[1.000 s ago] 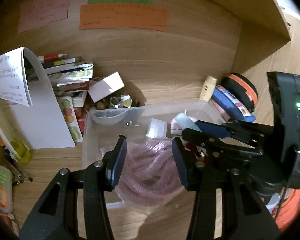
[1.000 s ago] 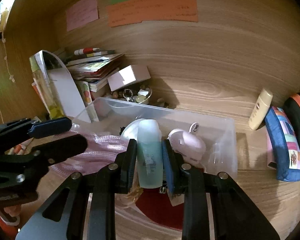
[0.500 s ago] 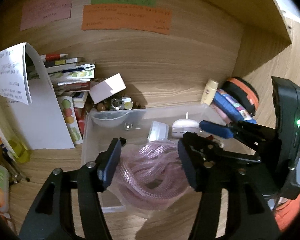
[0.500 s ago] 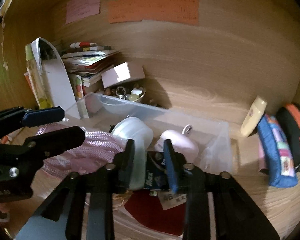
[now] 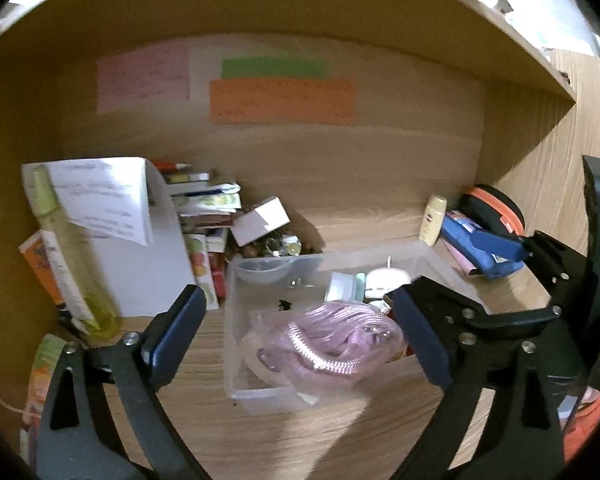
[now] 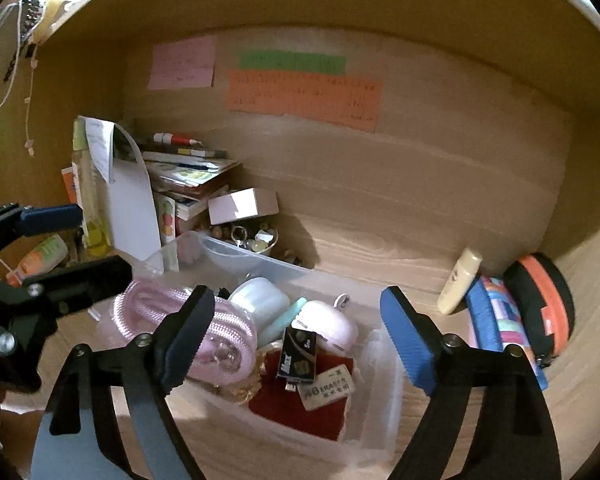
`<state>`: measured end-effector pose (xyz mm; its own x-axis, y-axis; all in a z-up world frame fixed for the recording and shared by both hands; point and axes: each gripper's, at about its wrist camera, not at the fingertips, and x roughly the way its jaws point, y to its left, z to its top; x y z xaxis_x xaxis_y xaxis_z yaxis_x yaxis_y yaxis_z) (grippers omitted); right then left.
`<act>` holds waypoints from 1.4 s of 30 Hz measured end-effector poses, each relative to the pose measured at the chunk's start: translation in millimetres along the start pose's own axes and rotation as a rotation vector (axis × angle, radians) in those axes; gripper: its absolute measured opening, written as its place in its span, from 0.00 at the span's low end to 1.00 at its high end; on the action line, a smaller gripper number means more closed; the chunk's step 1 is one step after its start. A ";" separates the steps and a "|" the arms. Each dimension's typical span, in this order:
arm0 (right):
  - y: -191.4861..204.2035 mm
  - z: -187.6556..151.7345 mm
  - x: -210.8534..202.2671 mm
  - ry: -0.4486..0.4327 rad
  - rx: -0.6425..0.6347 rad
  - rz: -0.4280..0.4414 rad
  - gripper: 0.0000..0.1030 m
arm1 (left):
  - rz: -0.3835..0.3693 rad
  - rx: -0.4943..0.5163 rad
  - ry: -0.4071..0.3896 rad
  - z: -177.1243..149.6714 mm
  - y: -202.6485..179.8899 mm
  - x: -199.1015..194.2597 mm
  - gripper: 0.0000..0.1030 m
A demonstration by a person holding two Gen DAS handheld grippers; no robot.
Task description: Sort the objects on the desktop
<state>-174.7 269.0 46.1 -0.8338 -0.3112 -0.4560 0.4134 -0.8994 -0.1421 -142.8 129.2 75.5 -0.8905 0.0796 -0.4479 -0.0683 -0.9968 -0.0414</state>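
The bin (image 6: 384,424) sits mid-tabletop (image 6: 452,248); inside it, coiled rope (image 6: 220,328) left, jar (image 6: 260,300) behind, eraser (image 6: 328,388) in front. Book stack (image 6: 188,176) behind-left, pouches (image 6: 496,316) off right.

Black screwed jaws, seemingly blue-padded.

Your left black two-finger gripper with blue pads (image 5: 298,336) fills the lower part of its own view, its jaws spread wide with nothing between them. Your right black two-finger gripper with blue ribbed pads (image 6: 300,340) is likewise splayed wide and empty across the lower frame. In the right wrist view, your left gripper reaches in from the left edge, fingers pointing right.
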 end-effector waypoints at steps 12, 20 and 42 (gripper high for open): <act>6.1 -20.8 -55.8 -0.029 0.024 -0.053 1.00 | 0.017 0.014 -0.048 -17.0 -5.5 -42.2 0.95; 10.7 -37.2 -100.5 -0.078 0.026 -0.079 1.00 | 0.018 0.034 -0.076 -31.7 -19.1 -68.1 0.96; -4.0 -58.1 -106.4 -0.041 0.127 -0.047 1.00 | -0.020 -0.024 -0.035 -56.1 -21.6 -59.1 0.96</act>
<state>-66.3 323.5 44.1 -0.8664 -0.2775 -0.4151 0.3258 -0.9442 -0.0489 -63.4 146.3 52.8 -0.9044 0.0988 -0.4151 -0.0759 -0.9946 -0.0713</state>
